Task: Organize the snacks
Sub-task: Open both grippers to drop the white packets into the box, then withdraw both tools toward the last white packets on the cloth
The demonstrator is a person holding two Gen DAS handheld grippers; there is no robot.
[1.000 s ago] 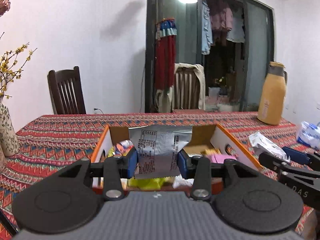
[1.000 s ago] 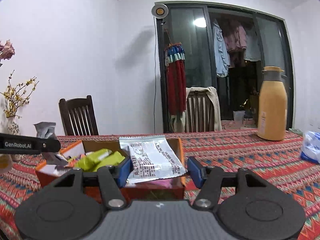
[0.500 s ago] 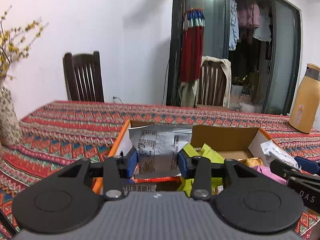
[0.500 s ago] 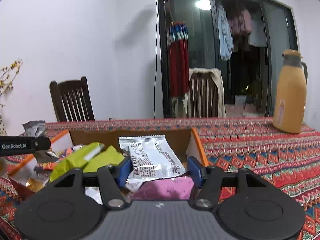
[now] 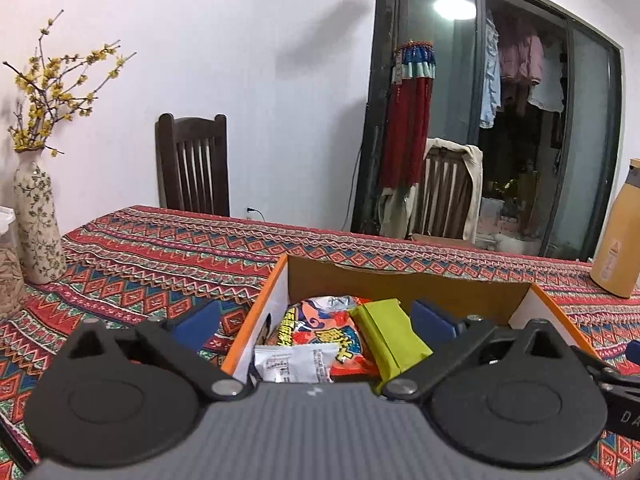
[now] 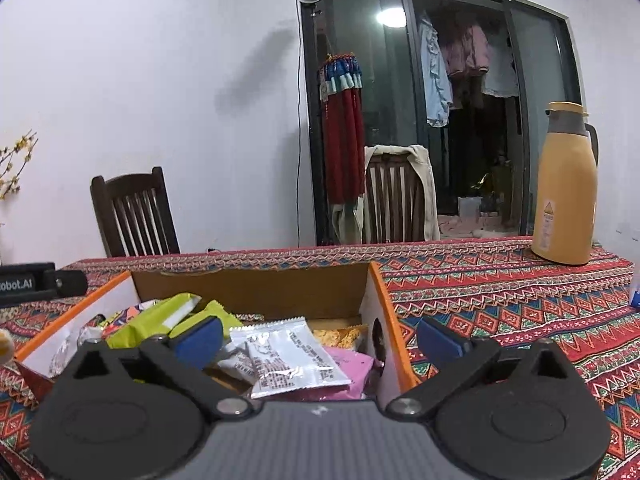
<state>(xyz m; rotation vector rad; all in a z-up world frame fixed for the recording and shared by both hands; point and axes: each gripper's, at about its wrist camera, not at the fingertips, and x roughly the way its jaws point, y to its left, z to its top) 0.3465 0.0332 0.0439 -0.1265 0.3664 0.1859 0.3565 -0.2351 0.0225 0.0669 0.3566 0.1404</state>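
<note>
Box (image 5: 404, 280): one, orange-edged.
Silver packets (image 6: 292, 358): two, lying in it.
Left gripper (image 5: 316, 322): jaws just opened wide, empty.
Right gripper (image 6: 320, 338): same.

A home dining room: clothed table (image 5: 168, 256), wooden chairs (image 5: 194, 164), hanging laundry (image 6: 464, 64).

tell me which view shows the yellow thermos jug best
The right wrist view: the yellow thermos jug stands whole on the tablecloth, lid and handle visible. The left wrist view catches only part of its body, cut off at the frame's right edge.
</note>
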